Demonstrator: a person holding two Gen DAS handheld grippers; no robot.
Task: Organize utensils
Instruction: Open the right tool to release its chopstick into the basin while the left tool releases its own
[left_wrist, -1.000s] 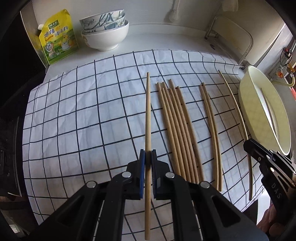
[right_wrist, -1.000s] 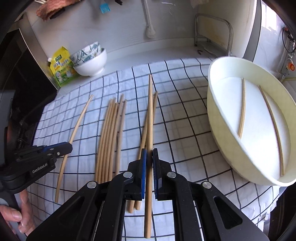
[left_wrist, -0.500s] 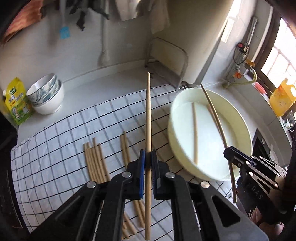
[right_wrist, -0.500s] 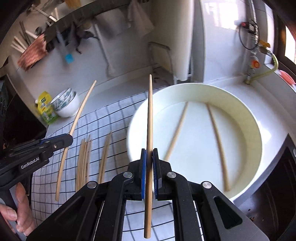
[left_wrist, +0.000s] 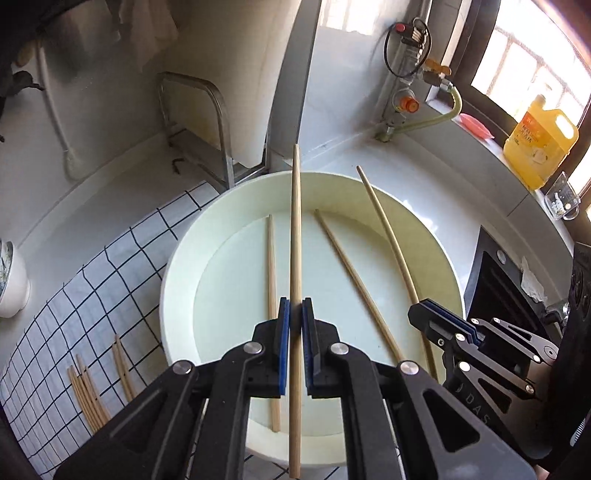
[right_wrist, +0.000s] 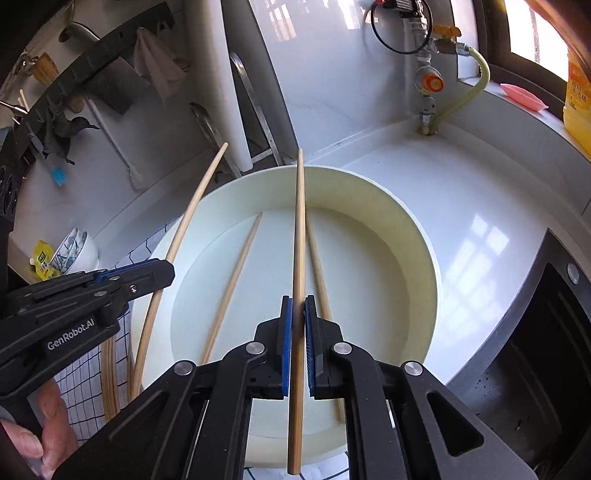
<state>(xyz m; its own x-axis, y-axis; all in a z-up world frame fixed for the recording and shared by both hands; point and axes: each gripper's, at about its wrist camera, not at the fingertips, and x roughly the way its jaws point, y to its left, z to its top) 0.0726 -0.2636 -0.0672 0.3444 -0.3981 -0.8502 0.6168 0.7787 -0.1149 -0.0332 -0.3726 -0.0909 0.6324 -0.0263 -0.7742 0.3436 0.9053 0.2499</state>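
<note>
Black claw (left_wrist: 294, 325), blue pads (left_wrist: 283, 332)

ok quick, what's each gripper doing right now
left gripper: closed on a chopstick
right gripper: closed on another chopstick

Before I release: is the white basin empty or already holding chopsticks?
Not empty: two chopsticks lie flat on the white basin's floor.

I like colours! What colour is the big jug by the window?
The jug is bright yellow with a printed label, and it shows best in the left wrist view.
</note>
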